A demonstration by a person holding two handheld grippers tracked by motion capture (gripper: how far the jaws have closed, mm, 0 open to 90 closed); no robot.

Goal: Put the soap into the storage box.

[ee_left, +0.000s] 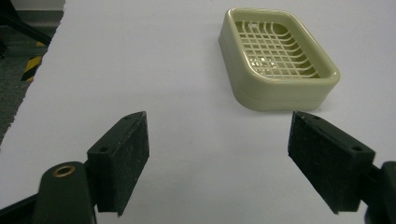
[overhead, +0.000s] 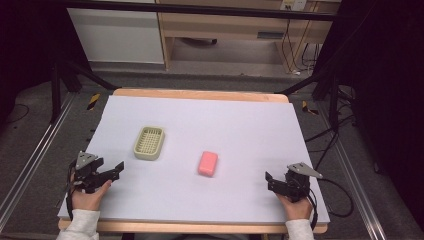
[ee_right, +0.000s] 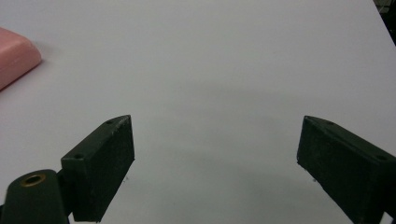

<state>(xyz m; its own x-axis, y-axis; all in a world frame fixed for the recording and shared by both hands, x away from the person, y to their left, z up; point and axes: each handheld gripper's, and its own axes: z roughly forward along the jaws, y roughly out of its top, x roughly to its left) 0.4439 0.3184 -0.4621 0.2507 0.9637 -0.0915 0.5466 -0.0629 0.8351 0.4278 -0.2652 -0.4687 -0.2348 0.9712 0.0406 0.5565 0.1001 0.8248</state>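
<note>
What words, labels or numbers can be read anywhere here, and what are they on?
None can be read.
Soap: plain pink, no visible stamp.
Soap dish: plain, no visible brand.
Sheet on the table: blank.
Label on the wooden cabinet at the back: too small and blurred to read.
Yellow and black hazard stripes beside the table: a marking, no text.

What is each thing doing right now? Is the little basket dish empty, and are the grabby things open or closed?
Soap dish: upright on the table, empty.
Pink soap: lying flat on the table, apart from the dish, untouched.
Left hand-held gripper: open, nothing between its jaws, near the table's left edge.
Right hand-held gripper: open, nothing between its jaws, near the table's right edge.
Table: covered with a white sheet.
</note>
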